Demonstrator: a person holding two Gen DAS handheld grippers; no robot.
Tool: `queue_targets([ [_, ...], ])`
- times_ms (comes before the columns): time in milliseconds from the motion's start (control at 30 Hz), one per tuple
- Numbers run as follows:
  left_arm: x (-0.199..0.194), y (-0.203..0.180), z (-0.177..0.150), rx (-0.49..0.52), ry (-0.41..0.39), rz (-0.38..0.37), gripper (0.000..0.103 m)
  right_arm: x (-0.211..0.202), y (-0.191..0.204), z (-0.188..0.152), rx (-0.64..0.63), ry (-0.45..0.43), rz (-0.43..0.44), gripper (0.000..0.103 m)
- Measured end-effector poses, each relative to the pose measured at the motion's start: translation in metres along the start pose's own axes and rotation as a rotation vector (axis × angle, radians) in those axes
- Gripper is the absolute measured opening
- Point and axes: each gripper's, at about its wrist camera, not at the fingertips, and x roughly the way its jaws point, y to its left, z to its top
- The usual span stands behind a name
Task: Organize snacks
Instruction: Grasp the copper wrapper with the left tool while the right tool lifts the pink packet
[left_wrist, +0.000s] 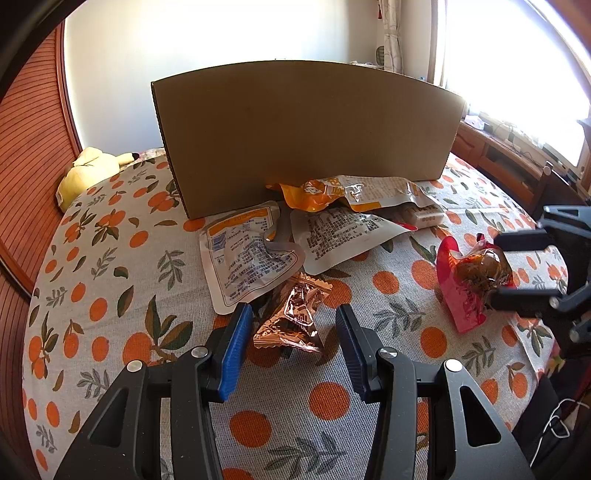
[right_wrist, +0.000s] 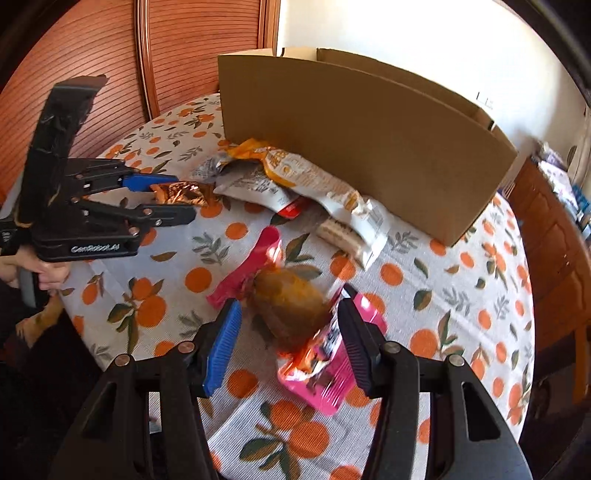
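A copper foil snack packet (left_wrist: 291, 317) lies on the orange-print cloth between the open fingers of my left gripper (left_wrist: 293, 325); it also shows in the right wrist view (right_wrist: 181, 194). My right gripper (right_wrist: 290, 325) is open around a pink packet with a brown snack inside (right_wrist: 291, 310), seen too in the left wrist view (left_wrist: 472, 280). Behind them lies a pile of white and orange pouches (left_wrist: 317, 221), next to a tall cardboard box (left_wrist: 306, 133) that also shows in the right wrist view (right_wrist: 362, 140).
The round table (left_wrist: 110, 295) carries an orange-print cloth. A yellow plush toy (left_wrist: 88, 166) lies at its far left edge. A wooden slatted wall (right_wrist: 110, 55) stands on the left, and a wooden cabinet (right_wrist: 554, 229) on the right.
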Motion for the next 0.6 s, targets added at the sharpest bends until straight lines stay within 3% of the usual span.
queue_targets([
  [133, 0.000, 0.001, 0.000, -0.005, -0.001, -0.005, 0.049, 0.005, -0.001, 0.011, -0.024, -0.005, -0.016, 0.055],
  [400, -0.002, 0.004, 0.000, -0.020, -0.004, -0.014, 0.049, 0.022, -0.001, 0.026, -0.063, 0.026, 0.032, 0.055],
  [533, -0.003, 0.005, -0.001, -0.025, -0.006, -0.022, 0.035, 0.027, 0.000, 0.022, -0.040, 0.044, 0.078, 0.055],
  [600, -0.004, 0.003, -0.001, -0.016, -0.009, -0.023, 0.034, 0.027, 0.001, 0.019, -0.038, 0.042, 0.081, 0.055],
])
